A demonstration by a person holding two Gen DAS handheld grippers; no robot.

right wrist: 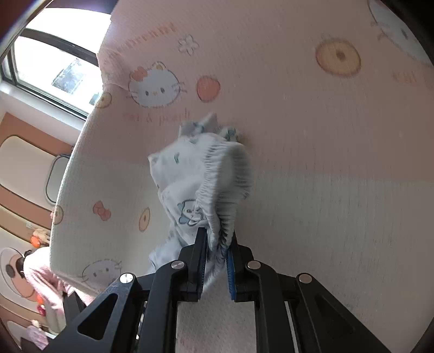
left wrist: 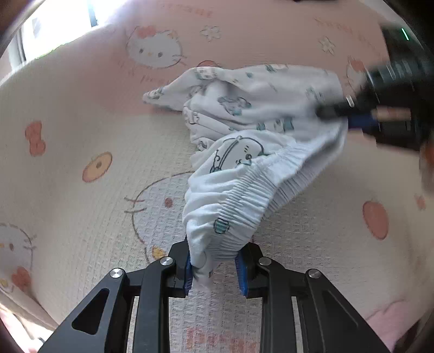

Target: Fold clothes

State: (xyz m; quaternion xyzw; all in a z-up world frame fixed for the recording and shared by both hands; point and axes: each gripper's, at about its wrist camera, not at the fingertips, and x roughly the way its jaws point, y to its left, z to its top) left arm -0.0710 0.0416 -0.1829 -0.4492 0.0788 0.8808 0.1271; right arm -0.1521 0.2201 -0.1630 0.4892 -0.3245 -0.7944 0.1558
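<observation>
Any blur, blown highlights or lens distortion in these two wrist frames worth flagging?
Left wrist view: the right gripper is motion-smeared, the window blown out; the left gripper and white shorts are sharp. Right wrist view: the shorts' far edge is soft, the window glares, and fisheye bends the printed bedsheet.

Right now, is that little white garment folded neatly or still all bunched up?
Bunched up, not folded. The white garment hangs crumpled between the left tool and the right tool, its elastic waistband gathered, over the patterned mat.
</observation>
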